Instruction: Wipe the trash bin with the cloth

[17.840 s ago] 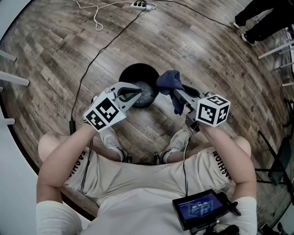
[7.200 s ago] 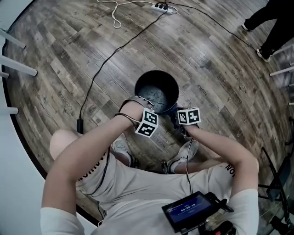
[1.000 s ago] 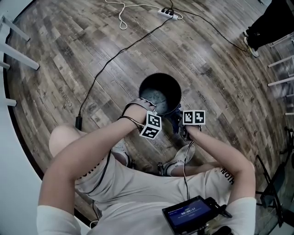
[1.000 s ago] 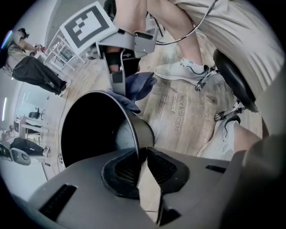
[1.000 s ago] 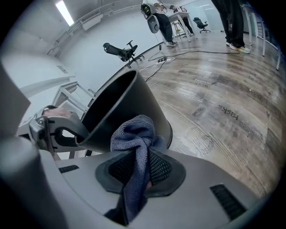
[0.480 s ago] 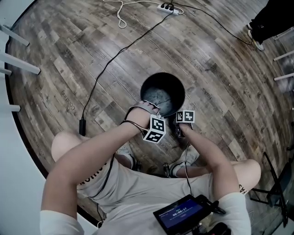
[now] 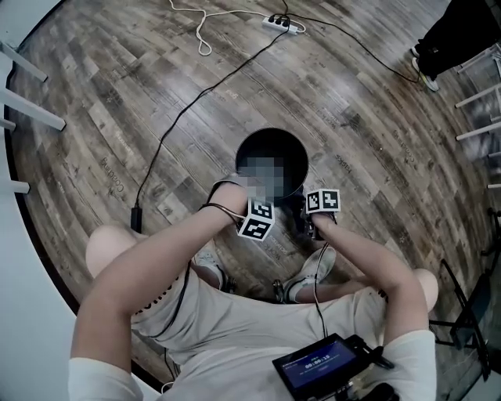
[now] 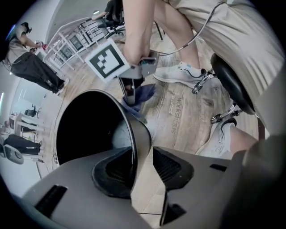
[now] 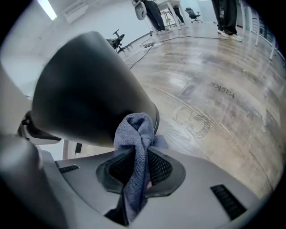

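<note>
The black round trash bin (image 7: pixel 270 157) stands on the wood floor in front of the person's feet. My left gripper (image 8: pixel 138 153) points straight down over the near rim (image 8: pixel 132 134), one jaw inside the bin and one outside. Its jaws have just been opening; the rim is between them with a gap on the outer side. My right gripper (image 9: pixel 136 154) is shut on the blue cloth (image 9: pixel 135 132), which touches the bin's outer wall (image 9: pixel 85 89) low down. In the head view the left gripper (image 7: pixel 255 210) and the right gripper (image 7: pixel 307 218) sit side by side at the bin's near edge.
A black cable (image 7: pixel 180 117) runs across the floor to a power strip (image 7: pixel 275 22), with a white cord (image 7: pixel 196 19) beside it. The person's shoes (image 7: pixel 317 262) are just behind the bin. Another person (image 7: pixel 458 39) stands at the far right. White rails (image 7: pixel 23 102) are at the left.
The right gripper with the cloth has shifted a little and sunk beside the bin's near right side. The left hand stays at the rim.
</note>
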A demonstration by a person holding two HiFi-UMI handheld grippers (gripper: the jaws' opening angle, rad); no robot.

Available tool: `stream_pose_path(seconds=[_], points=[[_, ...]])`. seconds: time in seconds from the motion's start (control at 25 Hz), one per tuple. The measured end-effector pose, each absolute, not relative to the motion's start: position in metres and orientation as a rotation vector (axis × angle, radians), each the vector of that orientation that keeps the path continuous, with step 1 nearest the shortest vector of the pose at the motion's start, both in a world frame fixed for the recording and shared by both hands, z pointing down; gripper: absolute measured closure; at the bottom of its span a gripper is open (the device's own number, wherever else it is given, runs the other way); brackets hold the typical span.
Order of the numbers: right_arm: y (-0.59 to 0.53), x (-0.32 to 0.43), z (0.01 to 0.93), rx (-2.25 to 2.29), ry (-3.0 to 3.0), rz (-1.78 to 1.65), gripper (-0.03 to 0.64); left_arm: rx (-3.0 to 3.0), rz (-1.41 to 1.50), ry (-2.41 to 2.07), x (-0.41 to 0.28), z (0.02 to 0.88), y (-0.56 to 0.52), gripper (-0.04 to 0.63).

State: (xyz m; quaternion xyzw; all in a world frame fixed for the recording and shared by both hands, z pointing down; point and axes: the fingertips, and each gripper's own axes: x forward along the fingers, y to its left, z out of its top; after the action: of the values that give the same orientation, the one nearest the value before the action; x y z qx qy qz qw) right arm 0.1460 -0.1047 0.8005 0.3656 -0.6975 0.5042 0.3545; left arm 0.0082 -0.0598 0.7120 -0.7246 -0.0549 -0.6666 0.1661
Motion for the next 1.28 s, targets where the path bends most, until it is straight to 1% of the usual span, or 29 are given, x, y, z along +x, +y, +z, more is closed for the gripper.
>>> stream_pose_path(seconds=[0.04,0.32,0.4,0.52,0.88,1.28], points=[[-0.102,0.149,0.786,0.942,-1.813,1.301,0.551,-2.049,-1.902,-0.161,0.004,0.713,-0.060,0.455],[-0.079,0.144,0.688,0.929,-1.934,1.345,0.551,-1.975,-1.884,-0.119,-0.004,0.716,-0.069,0.459],[-0.075,0.136,0.667,0.924,-1.983,1.357,0.551,-1.961,-1.886,-0.108,-0.003,0.715,-0.071,0.510],[-0.074,0.123,0.652,0.930,-2.033,1.373,0.551,-1.970,-1.910,-0.104,-0.004,0.715,-0.071,0.515],[-0.094,0.115,0.690,0.919,-2.031,1.274,0.551,-2.012,-1.902,-0.128,0.014,0.714,-0.055,0.540],[-0.106,0.128,0.799,0.919,-1.945,1.183,0.551,-2.100,-1.926,-0.112,0.034,0.712,-0.051,0.555]])
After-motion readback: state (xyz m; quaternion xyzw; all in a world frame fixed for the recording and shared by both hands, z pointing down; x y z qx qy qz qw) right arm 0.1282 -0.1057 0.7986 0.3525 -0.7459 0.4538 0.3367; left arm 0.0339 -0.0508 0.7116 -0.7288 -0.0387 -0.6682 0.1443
